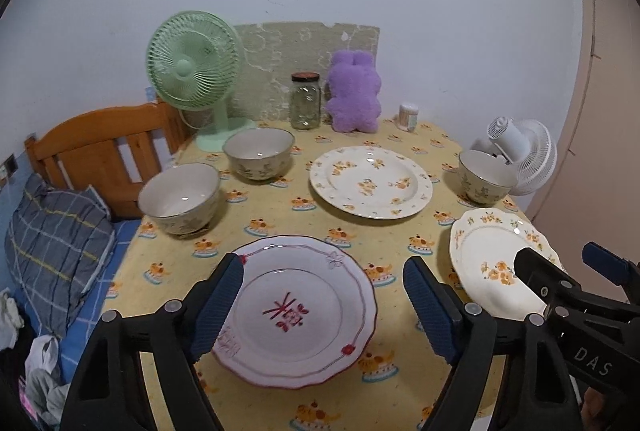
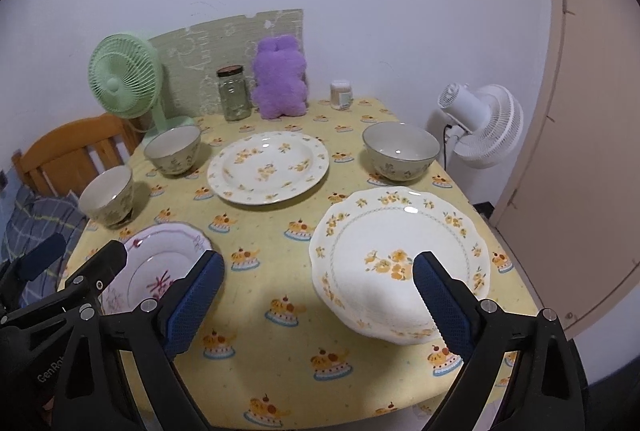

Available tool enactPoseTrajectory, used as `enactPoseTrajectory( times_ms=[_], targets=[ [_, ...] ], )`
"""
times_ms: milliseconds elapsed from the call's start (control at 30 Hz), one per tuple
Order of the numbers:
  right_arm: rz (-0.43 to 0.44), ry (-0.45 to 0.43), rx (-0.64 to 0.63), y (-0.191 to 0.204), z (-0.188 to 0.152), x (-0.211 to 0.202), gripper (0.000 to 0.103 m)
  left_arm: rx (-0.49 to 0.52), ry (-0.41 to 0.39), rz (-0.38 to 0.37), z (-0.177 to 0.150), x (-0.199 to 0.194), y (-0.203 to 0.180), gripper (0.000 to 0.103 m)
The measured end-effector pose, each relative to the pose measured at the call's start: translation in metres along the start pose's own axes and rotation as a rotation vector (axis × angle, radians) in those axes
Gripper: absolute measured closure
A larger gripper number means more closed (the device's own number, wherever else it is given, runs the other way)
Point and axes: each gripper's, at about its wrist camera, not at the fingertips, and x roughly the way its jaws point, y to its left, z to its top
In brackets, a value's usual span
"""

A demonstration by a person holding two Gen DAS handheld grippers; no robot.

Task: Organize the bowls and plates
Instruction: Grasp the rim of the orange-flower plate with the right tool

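We hold our left gripper (image 1: 322,305) above the near edge of the table (image 1: 280,219), its blue pads spread wide on either side of the pink plate (image 1: 296,311) without touching it (this plate has a red pattern in its middle and a wavy red rim). Our right gripper (image 2: 318,301) hangs just beside it, jaws also apart and empty; its right pad (image 2: 438,305) sits over the scalloped flower plate (image 2: 400,263) at the near right corner, though we cannot tell whether it touches.

The table wears a yellow cloth printed with small cakes. At its middle lies a large round flower plate (image 1: 371,181), well apart from the other two. Three bowls stand upright: one bowl (image 1: 180,197) at the left edge, a second bowl (image 1: 259,155) behind it toward the far left corner, and a third bowl (image 1: 486,175) at the right edge, just behind the scalloped plate.

Along the far edge stand a green fan (image 1: 196,71), a glass jar (image 1: 306,101) with a dark lid, a purple plush toy (image 1: 354,95) and a small tub (image 1: 408,116). A white fan (image 2: 480,127) stands off the right edge, close to the third bowl. Left of the table we see a wooden bed frame (image 1: 100,147) and a checked pillow (image 1: 56,243).
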Motion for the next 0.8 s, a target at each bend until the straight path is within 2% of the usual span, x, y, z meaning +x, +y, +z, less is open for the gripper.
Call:
enactPoseTrajectory(
  times_ms=[333, 500, 800],
  targets=[
    [-0.068, 0.040, 0.058, -0.031, 0.008, 0.024, 0.010, 0.058, 0.062, -0.061, 0.013, 0.039, -0.041, 0.026],
    [-0.071, 0.074, 0.081, -0.064, 0.013, 0.046, 0.012, 0.093, 0.089, -0.060, 0.019, 0.062, -0.075, 0.030],
    [-0.053, 0.149, 0.056, -0.120, 0.029, 0.093, 0.014, 0.070, 0.183, -0.043, 0.024, 0.108, -0.131, 0.033]
  ],
)
